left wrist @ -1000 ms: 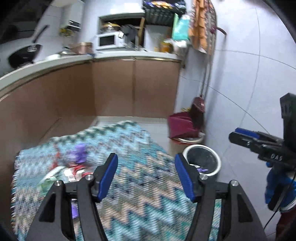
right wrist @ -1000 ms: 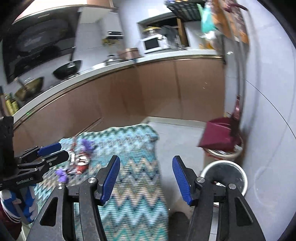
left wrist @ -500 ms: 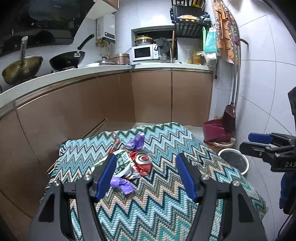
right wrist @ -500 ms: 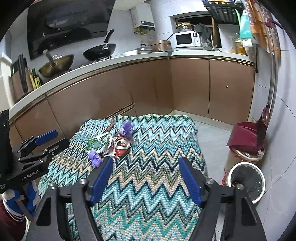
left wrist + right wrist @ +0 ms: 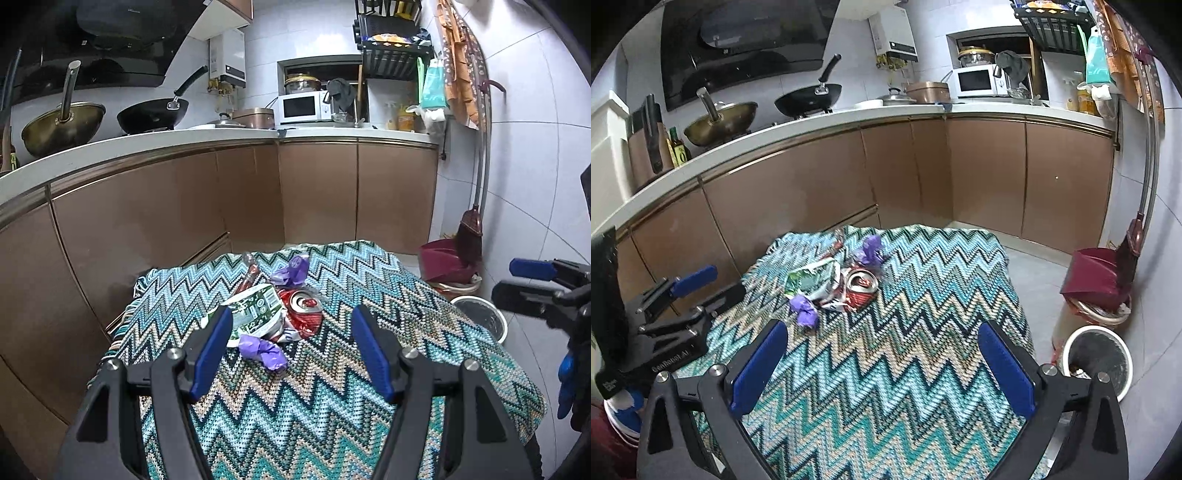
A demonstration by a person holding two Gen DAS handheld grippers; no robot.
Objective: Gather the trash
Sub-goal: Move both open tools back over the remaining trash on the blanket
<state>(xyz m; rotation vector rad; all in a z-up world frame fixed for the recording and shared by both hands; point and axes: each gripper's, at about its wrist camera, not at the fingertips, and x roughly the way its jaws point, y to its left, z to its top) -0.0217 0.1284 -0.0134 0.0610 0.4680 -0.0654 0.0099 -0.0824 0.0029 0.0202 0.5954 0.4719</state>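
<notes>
Jaws of the right gripper [image 5: 882, 369] were spreading wider, nothing between them; jaws of the left gripper [image 5: 291, 350] stood apart, empty, pads clear of everything. Both hovered over the zigzag-patterned cloth [image 5: 332, 387] covering the surface. Trash lay clustered toward the far side: crushed red can [image 5: 303, 308], green-and-white wrapper [image 5: 255, 308] touching it, one purple wrapper [image 5: 263, 350] nearest the left gripper, another purple wrapper [image 5: 291, 271] behind the can. White waste bin [image 5: 1097, 360] stood on the floor beside the surface, right side, below a maroon dustpan [image 5: 1095, 278].
</notes>
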